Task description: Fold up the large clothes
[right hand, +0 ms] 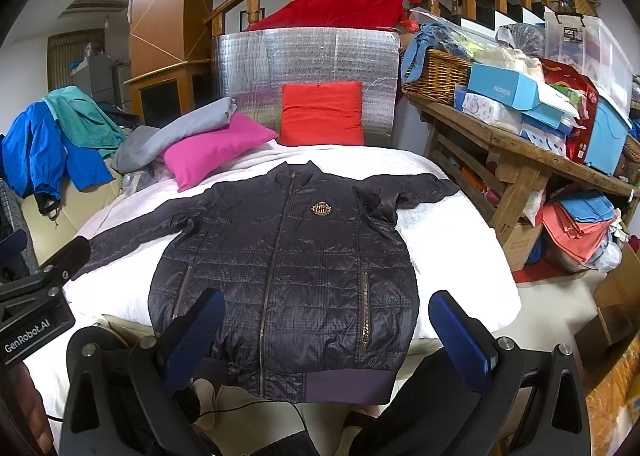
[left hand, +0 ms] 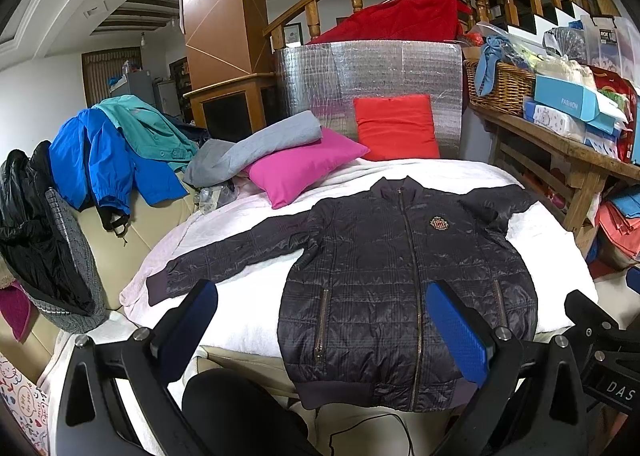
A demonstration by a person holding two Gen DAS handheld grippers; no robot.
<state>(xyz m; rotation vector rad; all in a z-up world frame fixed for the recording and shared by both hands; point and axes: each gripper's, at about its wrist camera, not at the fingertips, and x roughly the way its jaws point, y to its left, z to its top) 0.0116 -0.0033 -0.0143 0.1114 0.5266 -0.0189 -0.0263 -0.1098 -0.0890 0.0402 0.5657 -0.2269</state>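
While both the left tongs (left hand: 334,326) and right tongs (right hand: 326,330) hang apart and empty above the near edge of the bed (left hand: 248,308), the dark quilted jacket (left hand: 400,288) lies flat just beyond them, front up and zipped, hem draped over that edge and sleeves spread out to each side. Past its collar a pink pillow (left hand: 300,166) and a red pillow (left hand: 396,126) rest by a silver panel (left hand: 360,72), with a cluttered wooden surface (right hand: 520,148) off to the right.

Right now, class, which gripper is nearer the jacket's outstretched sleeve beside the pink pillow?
Left. The left gripper hovers open just below that sleeve; the right gripper hovers open over the jacket's hem, farther along.
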